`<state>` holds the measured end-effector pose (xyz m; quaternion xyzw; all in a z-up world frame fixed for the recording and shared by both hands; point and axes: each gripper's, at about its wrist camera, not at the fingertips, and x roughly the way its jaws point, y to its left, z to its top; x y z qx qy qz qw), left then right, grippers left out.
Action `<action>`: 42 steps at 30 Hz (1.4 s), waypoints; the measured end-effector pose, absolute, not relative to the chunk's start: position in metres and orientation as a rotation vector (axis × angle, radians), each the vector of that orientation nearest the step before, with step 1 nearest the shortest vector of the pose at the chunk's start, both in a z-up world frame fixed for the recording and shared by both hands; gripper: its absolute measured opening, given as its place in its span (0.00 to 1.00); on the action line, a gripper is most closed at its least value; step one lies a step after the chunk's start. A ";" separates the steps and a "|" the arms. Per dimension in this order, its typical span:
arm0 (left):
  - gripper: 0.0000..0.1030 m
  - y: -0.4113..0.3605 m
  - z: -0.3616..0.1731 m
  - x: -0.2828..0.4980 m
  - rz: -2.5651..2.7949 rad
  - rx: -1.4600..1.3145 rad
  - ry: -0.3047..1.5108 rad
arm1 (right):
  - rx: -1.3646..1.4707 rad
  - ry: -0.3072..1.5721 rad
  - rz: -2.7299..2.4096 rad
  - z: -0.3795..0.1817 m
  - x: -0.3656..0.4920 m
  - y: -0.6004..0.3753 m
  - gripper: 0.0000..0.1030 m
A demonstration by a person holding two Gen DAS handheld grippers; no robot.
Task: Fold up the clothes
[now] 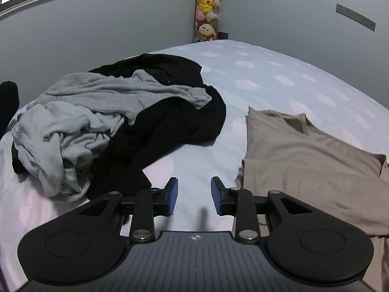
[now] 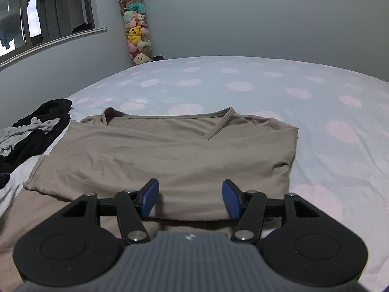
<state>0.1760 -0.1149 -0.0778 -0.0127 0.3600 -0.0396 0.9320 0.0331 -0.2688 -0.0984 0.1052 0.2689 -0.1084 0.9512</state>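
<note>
A tan V-neck shirt (image 2: 170,150) lies flat on the bed, with both sides folded in over its body. My right gripper (image 2: 190,199) hovers over the shirt's near part, open, with nothing between its blue pads (image 2: 149,198). In the left wrist view the same tan shirt (image 1: 304,165) is at the right. My left gripper (image 1: 194,196) is open over bare sheet, just left of the shirt's edge. To its left sits a pile of grey and black clothes (image 1: 109,126).
The bed sheet (image 2: 243,87) is pale with pink cloud spots. A clear tube of plush toys (image 2: 136,31) stands in the far corner. A window (image 2: 48,12) is on the left wall. The clothes pile (image 2: 31,131) shows at the left edge.
</note>
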 end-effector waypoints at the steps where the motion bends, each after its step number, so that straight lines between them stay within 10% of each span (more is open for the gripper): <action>1: 0.31 -0.117 -0.074 0.176 -0.091 -0.031 0.727 | 0.216 0.545 -0.222 -0.098 0.033 -0.269 0.60; 12: 0.59 -0.160 -0.071 0.178 -0.342 0.041 0.668 | 0.215 0.531 -0.228 -0.095 0.033 -0.274 0.61; 34: 0.59 -0.183 -0.103 0.224 -0.416 0.196 0.716 | 0.225 0.536 -0.220 -0.099 0.033 -0.282 0.66; 42: 0.06 -0.181 -0.108 0.224 -0.433 0.168 0.746 | 0.265 0.514 -0.305 -0.091 0.037 -0.308 0.65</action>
